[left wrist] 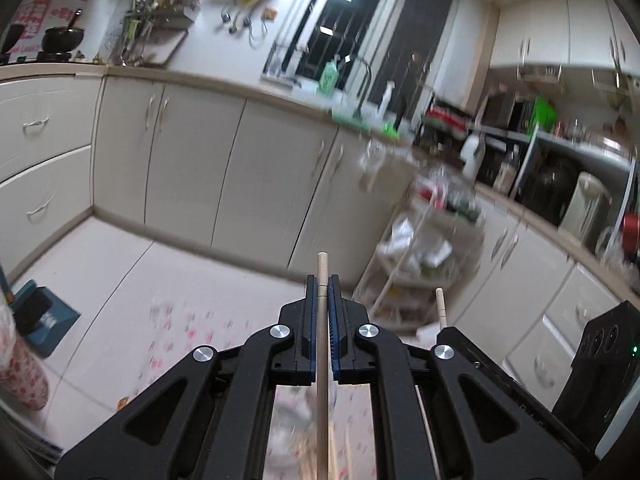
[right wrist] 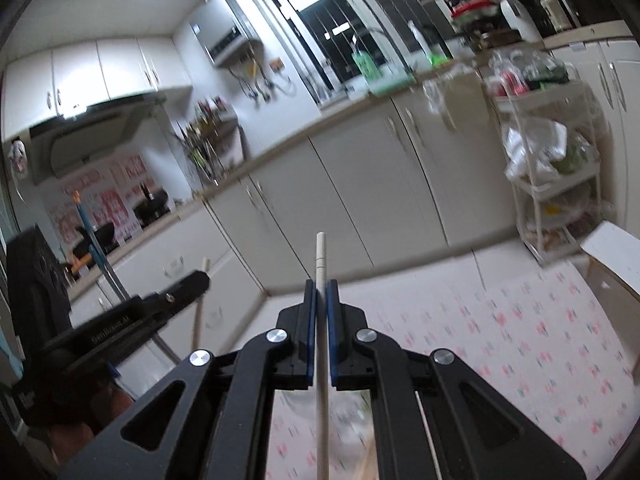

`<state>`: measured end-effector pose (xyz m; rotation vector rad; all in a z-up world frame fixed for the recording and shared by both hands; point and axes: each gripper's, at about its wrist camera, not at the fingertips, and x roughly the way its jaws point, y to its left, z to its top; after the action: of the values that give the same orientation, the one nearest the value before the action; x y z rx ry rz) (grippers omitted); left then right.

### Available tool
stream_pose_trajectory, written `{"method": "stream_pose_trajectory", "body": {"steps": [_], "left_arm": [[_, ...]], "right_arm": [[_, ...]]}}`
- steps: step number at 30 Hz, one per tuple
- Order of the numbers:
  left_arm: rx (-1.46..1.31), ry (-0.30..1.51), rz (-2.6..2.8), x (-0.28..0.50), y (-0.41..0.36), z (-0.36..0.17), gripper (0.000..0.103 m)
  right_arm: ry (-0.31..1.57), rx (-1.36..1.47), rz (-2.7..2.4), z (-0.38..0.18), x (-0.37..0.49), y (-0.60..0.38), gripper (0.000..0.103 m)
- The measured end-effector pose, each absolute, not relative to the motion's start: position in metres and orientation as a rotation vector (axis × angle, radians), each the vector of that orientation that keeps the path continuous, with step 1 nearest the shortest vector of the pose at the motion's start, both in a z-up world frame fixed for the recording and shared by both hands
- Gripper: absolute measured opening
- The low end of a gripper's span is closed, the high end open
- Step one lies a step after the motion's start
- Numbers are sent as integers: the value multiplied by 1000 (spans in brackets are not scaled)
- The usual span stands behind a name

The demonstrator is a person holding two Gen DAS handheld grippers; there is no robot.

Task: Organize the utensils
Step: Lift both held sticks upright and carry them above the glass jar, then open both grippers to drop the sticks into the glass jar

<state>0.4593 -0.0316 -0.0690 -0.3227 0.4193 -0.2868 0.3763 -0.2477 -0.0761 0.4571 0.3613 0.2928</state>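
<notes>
My left gripper (left wrist: 322,280) is shut on a light wooden chopstick (left wrist: 321,268) that runs back between its blue pads and sticks out past the tips. My right gripper (right wrist: 321,285) is shut on a second wooden chopstick (right wrist: 321,252) in the same way. Both are raised and point at the kitchen cabinets. The right gripper's body (left wrist: 472,344) shows at the right of the left wrist view with its chopstick tip (left wrist: 440,304). The left gripper (right wrist: 176,296) shows at the left of the right wrist view. More wooden sticks lie blurred below the jaws.
A floral-patterned cloth (right wrist: 540,340) lies below. White base cabinets (left wrist: 256,176) and a counter run across the back. A white tiered cart (right wrist: 556,184) full of items stands at the right. A blue dustpan (left wrist: 44,320) lies on the tiled floor.
</notes>
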Motion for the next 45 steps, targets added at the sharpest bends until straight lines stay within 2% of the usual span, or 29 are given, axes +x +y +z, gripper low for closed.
{"method": "stream_pose_trajectory", "body": {"steps": [9,22,35,45], "left_arm": [[-433,265,-222,501,-31,-64,5],[-467,169,-158,534,-27,-87,5],[-375,152,-114,528,-43,-109,5],[-329,223,-125,507,-41,-130,5]], "right_arm": [[230,549,281,-71,435,-238,6],[197,518,292,-88,470,-220,6],[248,481,286,-116,478,-216,6],[297,454,286,-125,452,-217,6]]}}
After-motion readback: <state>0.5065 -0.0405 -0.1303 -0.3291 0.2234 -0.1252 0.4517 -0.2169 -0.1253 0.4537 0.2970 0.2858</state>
